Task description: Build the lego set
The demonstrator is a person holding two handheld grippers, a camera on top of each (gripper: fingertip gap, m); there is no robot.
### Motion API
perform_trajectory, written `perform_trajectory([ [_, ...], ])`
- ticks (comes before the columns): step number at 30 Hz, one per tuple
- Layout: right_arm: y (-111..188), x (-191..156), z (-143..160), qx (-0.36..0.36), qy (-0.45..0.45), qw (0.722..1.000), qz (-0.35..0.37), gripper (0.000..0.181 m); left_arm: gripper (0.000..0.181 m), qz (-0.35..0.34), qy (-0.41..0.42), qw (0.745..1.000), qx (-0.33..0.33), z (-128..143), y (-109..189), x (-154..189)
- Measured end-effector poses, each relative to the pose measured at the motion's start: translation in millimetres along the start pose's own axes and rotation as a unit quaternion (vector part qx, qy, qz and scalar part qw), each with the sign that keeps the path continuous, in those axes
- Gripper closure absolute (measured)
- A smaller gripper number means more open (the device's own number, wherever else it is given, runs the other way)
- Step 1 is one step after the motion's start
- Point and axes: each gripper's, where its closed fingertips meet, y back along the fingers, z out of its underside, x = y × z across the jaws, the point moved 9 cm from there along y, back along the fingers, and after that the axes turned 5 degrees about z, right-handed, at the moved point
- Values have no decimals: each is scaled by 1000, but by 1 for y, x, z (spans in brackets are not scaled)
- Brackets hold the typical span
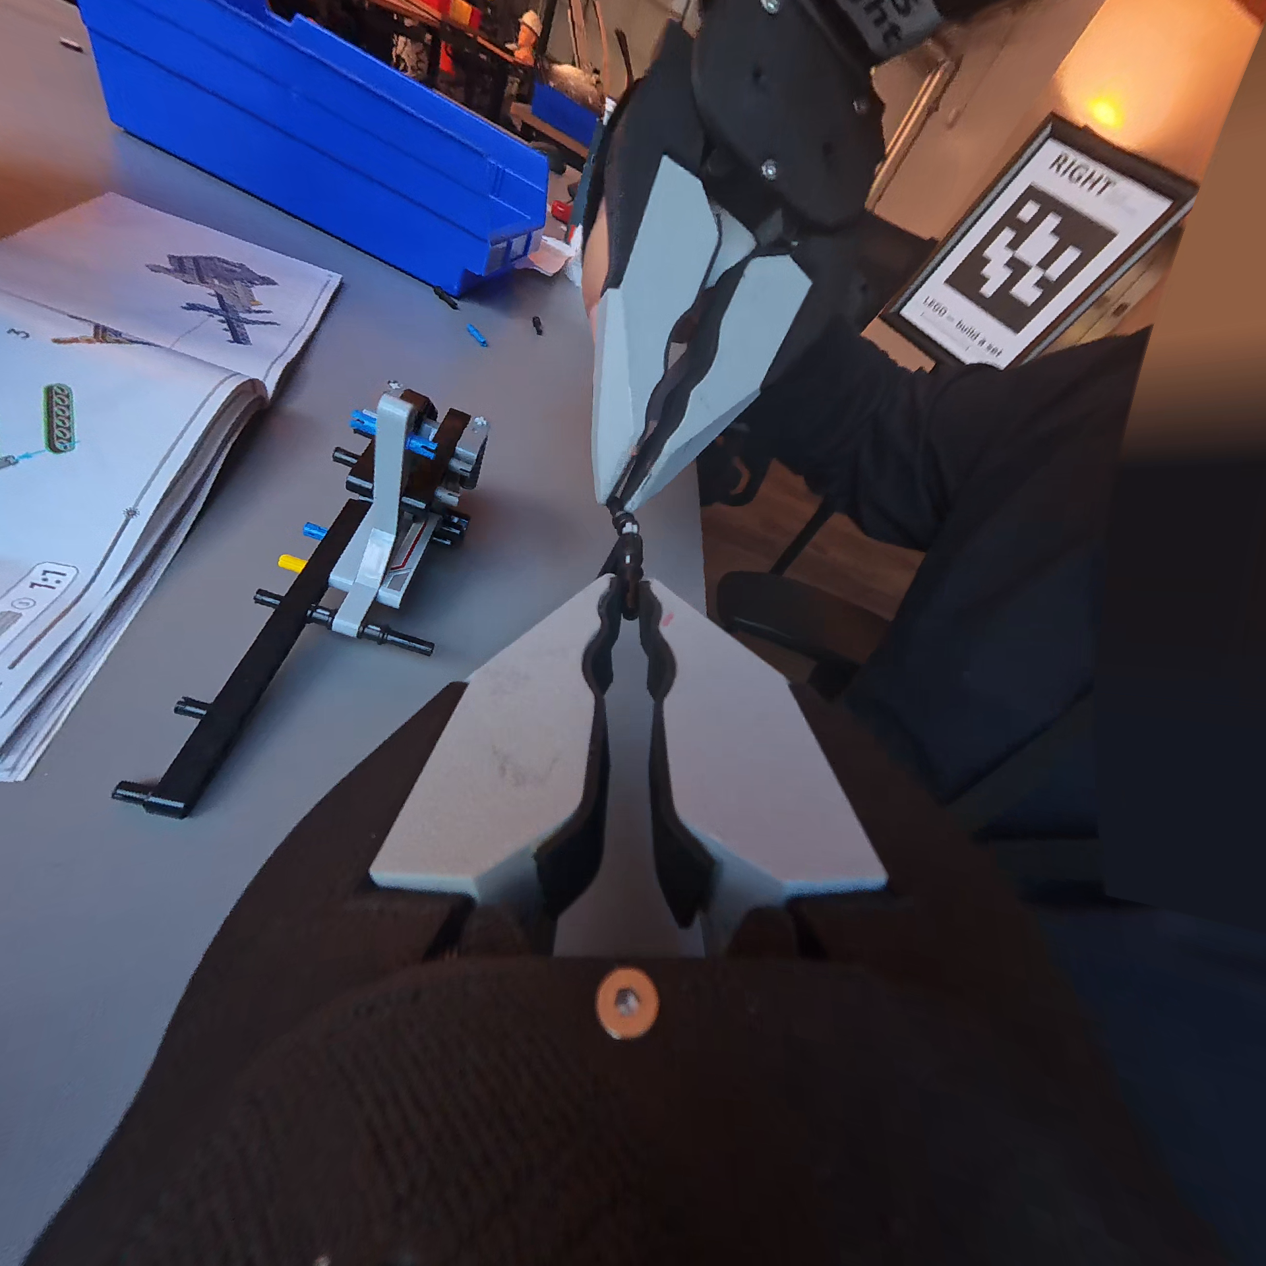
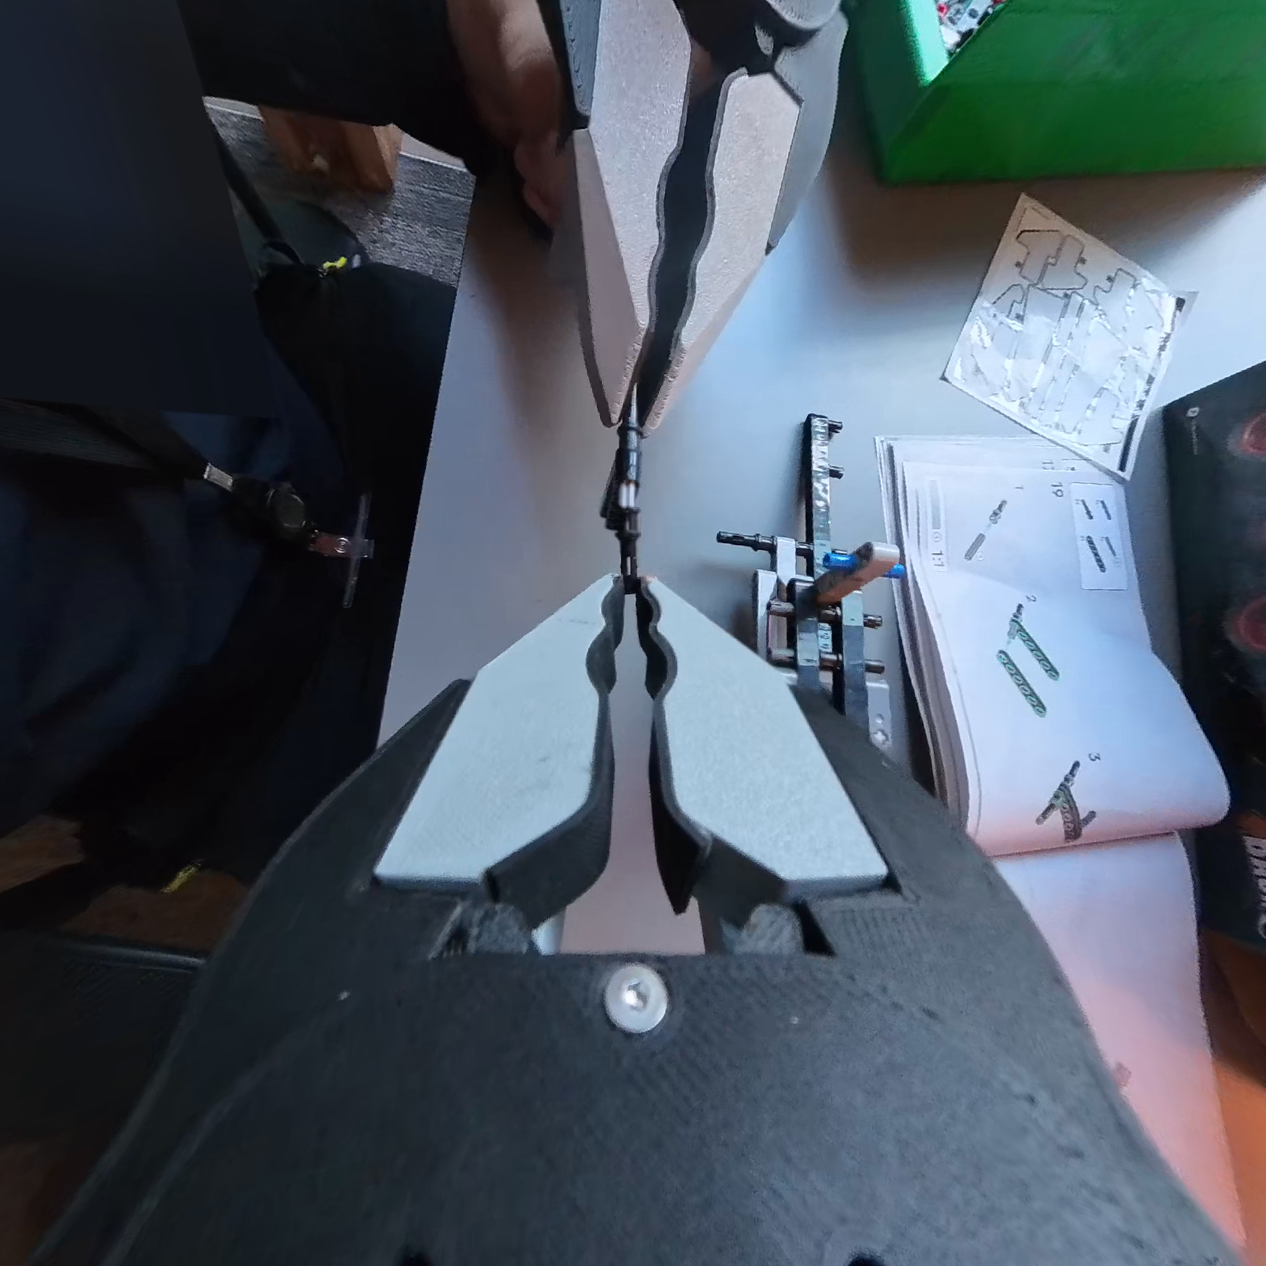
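A thin black axle with small white and black bushes [image 1: 627, 548] hangs in the air between the two grippers, over the table's edge. My left gripper [image 1: 627, 597] is shut on one end of it. My right gripper [image 1: 618, 503] comes in from above in the left wrist view and is shut on the other end. In the right wrist view the axle [image 2: 629, 500] runs from my right gripper [image 2: 630, 582] up to my left gripper [image 2: 631, 421]. The partly built grey and black model [image 1: 401, 507] with a long black beam [image 1: 226, 685] lies on the table; it also shows in the right wrist view [image 2: 818, 616].
An open instruction booklet [image 1: 103, 445] [image 2: 1027, 651] lies beside the model. A blue bin [image 1: 308, 137] stands behind, with loose pins [image 1: 477, 334] near it. A green box [image 2: 1062, 89], a sticker sheet [image 2: 1069, 336] and a dark box [image 2: 1226, 616] lie around. A framed sign [image 1: 1027, 253] stands off the table. The grippers' ends are close to 4 centimeters from one another.
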Motion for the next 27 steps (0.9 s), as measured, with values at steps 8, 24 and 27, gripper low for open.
perform_trajectory([
  [8,-4,0,6,5,-20,999,-29,180,178,-25,-39,998,-33,0,-3,5],
  [24,-11,1,13,8,-36,999,-32,180,179,-65,-70,993,-71,3,-4,8],
  [27,-12,1,14,9,-37,999,-31,180,178,-67,-71,993,-68,3,-4,7],
])
